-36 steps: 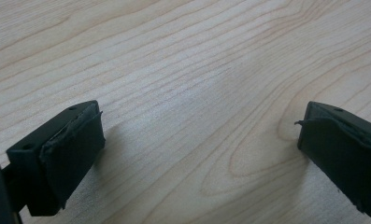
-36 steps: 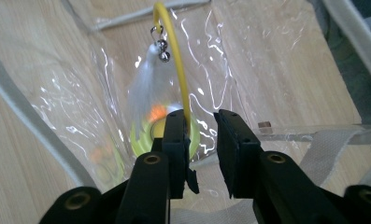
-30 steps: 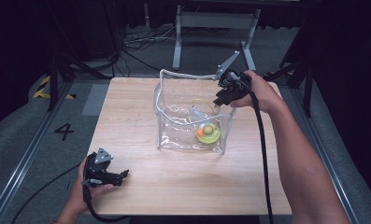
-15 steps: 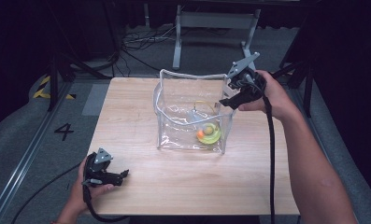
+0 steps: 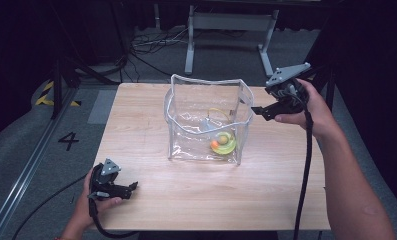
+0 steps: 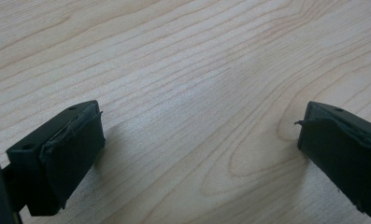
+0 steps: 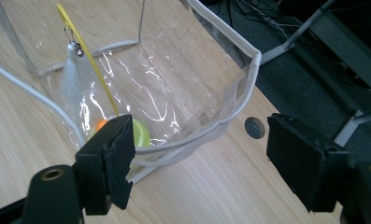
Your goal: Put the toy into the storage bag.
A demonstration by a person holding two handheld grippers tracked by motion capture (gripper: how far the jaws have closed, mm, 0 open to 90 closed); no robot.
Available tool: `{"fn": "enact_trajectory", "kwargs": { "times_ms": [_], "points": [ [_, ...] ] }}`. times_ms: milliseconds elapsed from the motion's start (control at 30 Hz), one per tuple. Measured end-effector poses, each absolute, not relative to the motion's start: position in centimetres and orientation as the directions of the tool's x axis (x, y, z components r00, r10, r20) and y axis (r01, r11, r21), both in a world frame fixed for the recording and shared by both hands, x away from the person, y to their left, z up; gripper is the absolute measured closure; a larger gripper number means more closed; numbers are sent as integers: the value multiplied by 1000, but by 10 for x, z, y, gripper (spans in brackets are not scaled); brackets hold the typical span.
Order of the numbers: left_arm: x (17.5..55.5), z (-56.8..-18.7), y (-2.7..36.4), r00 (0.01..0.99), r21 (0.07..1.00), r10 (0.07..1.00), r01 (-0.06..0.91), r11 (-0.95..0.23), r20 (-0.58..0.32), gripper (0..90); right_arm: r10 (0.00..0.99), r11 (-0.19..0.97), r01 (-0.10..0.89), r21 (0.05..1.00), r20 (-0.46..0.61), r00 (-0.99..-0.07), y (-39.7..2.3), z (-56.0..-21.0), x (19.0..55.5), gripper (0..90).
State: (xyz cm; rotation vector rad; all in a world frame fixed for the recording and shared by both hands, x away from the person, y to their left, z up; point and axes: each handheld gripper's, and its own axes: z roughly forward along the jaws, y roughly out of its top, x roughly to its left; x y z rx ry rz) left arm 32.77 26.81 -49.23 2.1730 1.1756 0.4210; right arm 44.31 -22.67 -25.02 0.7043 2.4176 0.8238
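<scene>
A clear plastic bag (image 5: 206, 125) with white trim stands open on the wooden table (image 5: 136, 115). At its bottom lie a yellow-green toy (image 5: 223, 144) with an orange ball, a thin yellow wand and a white tassel (image 7: 73, 79). My right gripper (image 5: 262, 112) hovers just right of the bag's right edge, pointing at it. Its jaws have just been opening, and in the right gripper view (image 7: 202, 149) they stand wide with only the bag's corner (image 7: 239, 93) beyond them. My left gripper (image 5: 131, 188) rests at the table's front left, open over bare wood (image 6: 197, 135).
A round hole (image 7: 254, 127) sits in the tabletop near the bag's corner. Behind the table stand a metal frame (image 5: 226, 22) and floor cables (image 5: 146, 42). A painted "4" (image 5: 68, 141) and striped tape (image 5: 48, 92) mark the floor at left.
My right gripper has drawn back to the right from the bag's upper right rim, and its jaws have spread. The bag stays standing. The left gripper has not moved.
</scene>
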Motion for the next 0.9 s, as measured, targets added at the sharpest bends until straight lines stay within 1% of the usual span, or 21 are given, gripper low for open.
{"fn": "enact_trajectory", "kwargs": {
  "times_ms": [167,433,633,900],
  "points": [
    [328,-492,268,552,657,834,634,-407,-16,8,619,665,289,689,-290,-730,-240,-252,431,228],
    [328,-492,268,552,657,834,634,-407,-16,8,618,664,274,695,-306,-724,-254,-255,416,218],
    [328,-492,268,552,657,834,634,-408,-16,8,625,664,280,693,-309,-717,-263,-267,405,207],
    [328,-492,268,552,657,834,634,-407,-16,8,636,668,307,678,-305,-709,-271,-296,394,204]
  ]
}}
